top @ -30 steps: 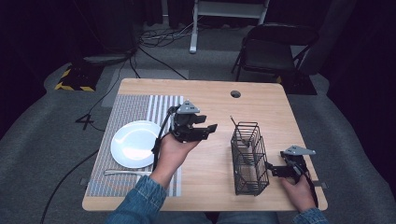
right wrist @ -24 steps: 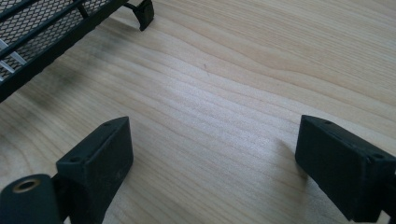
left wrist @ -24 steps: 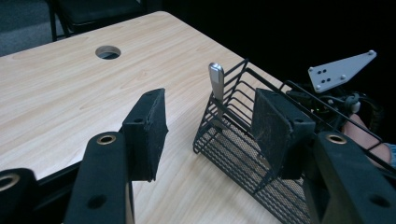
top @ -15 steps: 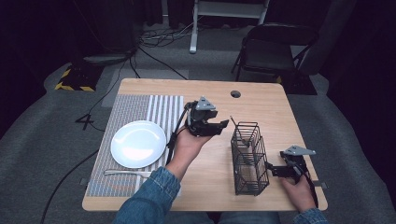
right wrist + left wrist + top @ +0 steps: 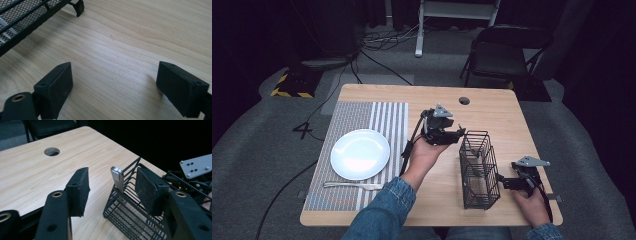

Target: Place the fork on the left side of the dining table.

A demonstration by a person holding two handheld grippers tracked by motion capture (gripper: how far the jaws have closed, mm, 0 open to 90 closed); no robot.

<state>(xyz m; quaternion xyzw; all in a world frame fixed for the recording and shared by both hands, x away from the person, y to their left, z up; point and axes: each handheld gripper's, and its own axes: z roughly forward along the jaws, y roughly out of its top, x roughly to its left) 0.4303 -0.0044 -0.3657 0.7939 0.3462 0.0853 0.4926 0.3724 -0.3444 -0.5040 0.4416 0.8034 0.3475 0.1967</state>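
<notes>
So from the high view, the left gripper (image 5: 455, 134) hovers just beside the far end of the black wire-mesh caddy (image 5: 479, 170) on the light wooden table (image 5: 497, 112), while the right gripper (image 5: 504, 181) rests by the caddy's near right side. A round white plate (image 5: 360, 154) and silver fork (image 5: 353, 186) sit on the striped grey placemat (image 5: 384, 117).

Left gripper view: jaws spread wide, nothing between them (a flat silver utensil handle (image 5: 117, 178) pokes up from the caddy's corner).

Right gripper view: jaws wide apart over bare wood, caddy's edge at upper left.
</notes>
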